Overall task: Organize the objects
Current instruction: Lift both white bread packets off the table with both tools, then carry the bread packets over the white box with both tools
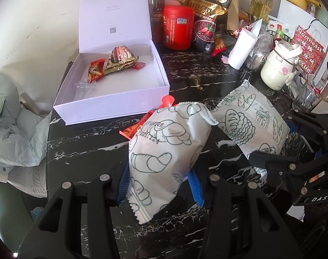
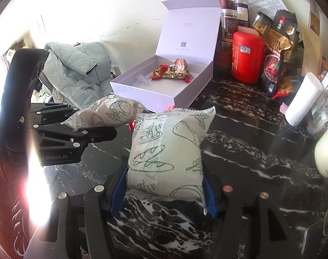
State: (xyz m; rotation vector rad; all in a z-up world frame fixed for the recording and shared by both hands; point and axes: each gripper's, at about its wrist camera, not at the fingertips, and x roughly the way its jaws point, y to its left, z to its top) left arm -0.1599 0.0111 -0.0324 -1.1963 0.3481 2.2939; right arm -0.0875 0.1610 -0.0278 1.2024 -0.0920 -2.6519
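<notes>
Two hand-held grippers over a black marble counter (image 2: 250,129) w/ white veins, each pinching a white bread packet printed w/ line drawings of loaves and croissants. Left gripper (image 1: 159,185): blue pads pressed on both sides of the left bread packet (image 1: 164,146), which stands tilted, its crimped bottom edge hanging below the pads, clear of the counter. Right gripper (image 2: 166,190): pads clamped on the lower sides of the right bread packet (image 2: 168,149), held upright and flat-faced to the camera, also off the surface. The two packets sit side by side, near each other, not clearly touching. Beyond them, toward the counter's back-left corner, an open white gift box (image 1: 112,99), lid standing up, holds a few wrapped snacks (image 1: 118,60) in gold and red foil plus a small clear plastic piece. Red-wrapped sweets (image 1: 142,123) lie on the counter just in front of the box, partly hidden behind the left packet. Along the back edge: red canister (image 1: 178,30), black-and-gold cereal bag (image 1: 209,15), dark jars. Toward the right edge: white paper roll (image 1: 241,47), cream lidded pot (image 1: 278,67). Off the counter's left edge, a pale green padded jacket (image 2: 77,69) is piled up.
</notes>
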